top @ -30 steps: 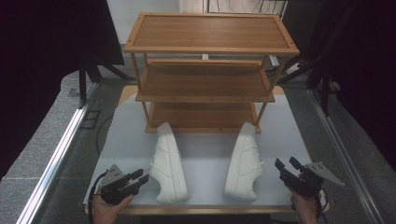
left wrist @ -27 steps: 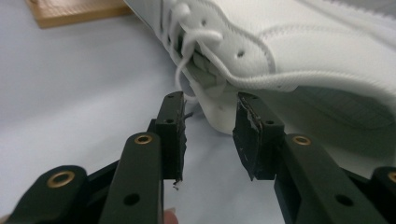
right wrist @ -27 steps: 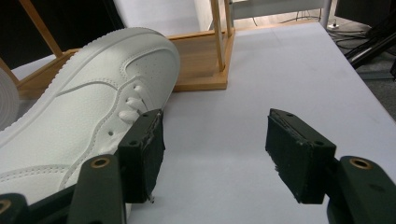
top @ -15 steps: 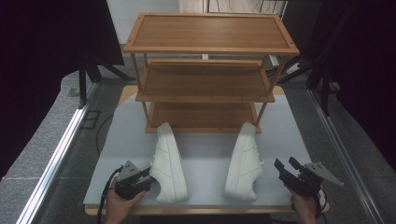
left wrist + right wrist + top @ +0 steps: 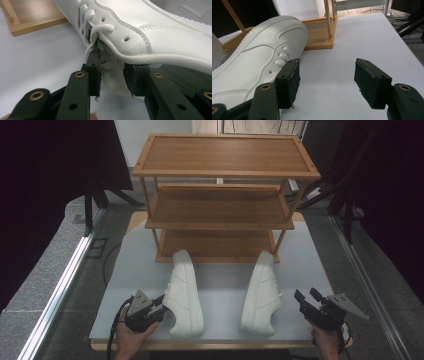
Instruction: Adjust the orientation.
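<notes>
Left gripper (image 5: 112, 75) set astride the collar edge of the left white leather low-top sneaker (image 5: 184, 292), jaws part-open, one pad (image 5: 94, 72) touching the outer side, the other inside the opening; not yet visibly clamped. Lies on its side on the pale grey table top (image 5: 220, 280), toe touching or nearly touching the three-tier wooden shoe rack (image 5: 220, 200), heel away from it. Judged light and easy to lift; leather upper soft enough to fold under the pads, sole stiffer, lace loose and likely to snag. Collar near the last eyelets looks a fair hold, though likely to let the toe sag and swing once raised.

Second white leather low-top sneaker (image 5: 261, 292) likewise on its side, to the right, toe toward the rack's right front leg.

Left hand (image 5: 131, 335) low at the table's edge farthest from the rack, gripper angled in toward the shoe.

Right gripper (image 5: 307, 299) wide open, holding nothing, just right of the second sneaker and aimed toward the rack; right hand (image 5: 327, 340) at the same far edge.
</notes>
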A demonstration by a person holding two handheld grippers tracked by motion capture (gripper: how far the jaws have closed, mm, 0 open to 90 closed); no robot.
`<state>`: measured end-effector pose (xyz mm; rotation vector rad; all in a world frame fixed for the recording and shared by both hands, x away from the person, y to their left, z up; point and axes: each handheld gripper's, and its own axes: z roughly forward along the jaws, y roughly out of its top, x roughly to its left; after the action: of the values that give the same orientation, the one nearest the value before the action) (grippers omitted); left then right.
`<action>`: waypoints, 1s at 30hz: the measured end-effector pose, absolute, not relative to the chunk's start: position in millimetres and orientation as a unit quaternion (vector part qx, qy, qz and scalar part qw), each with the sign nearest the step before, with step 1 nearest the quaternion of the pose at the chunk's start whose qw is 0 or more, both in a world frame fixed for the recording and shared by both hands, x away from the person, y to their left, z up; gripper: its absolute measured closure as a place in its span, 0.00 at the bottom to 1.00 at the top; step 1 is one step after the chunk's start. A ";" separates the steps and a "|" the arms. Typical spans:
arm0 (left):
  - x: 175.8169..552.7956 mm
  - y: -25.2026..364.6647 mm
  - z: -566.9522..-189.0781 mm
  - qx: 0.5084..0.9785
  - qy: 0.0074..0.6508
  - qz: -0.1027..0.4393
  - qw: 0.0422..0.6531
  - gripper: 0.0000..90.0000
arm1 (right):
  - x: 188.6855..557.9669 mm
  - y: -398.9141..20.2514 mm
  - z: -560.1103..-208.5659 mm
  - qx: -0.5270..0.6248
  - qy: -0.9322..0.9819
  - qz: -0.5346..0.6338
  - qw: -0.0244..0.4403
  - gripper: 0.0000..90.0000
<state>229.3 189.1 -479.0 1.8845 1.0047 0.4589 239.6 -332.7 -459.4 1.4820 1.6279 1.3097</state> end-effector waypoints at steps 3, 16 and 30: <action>228.8 185.9 -475.8 0.764 0.402 0.195 0.465 0.77 | 239.9 -332.6 -459.5 0.554 0.609 0.490 0.287 0.41; 236.6 162.0 -457.9 0.768 0.370 0.214 0.478 0.75 | 239.7 -334.5 -458.1 0.554 0.606 0.492 0.288 0.41; 254.2 110.4 -432.6 0.782 0.309 0.204 0.501 0.71 | 239.2 -336.5 -457.4 0.555 0.604 0.494 0.289 0.40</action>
<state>254.2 110.4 -432.6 1.8893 0.7478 0.4940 239.2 -336.5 -457.4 1.4818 1.6125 1.3179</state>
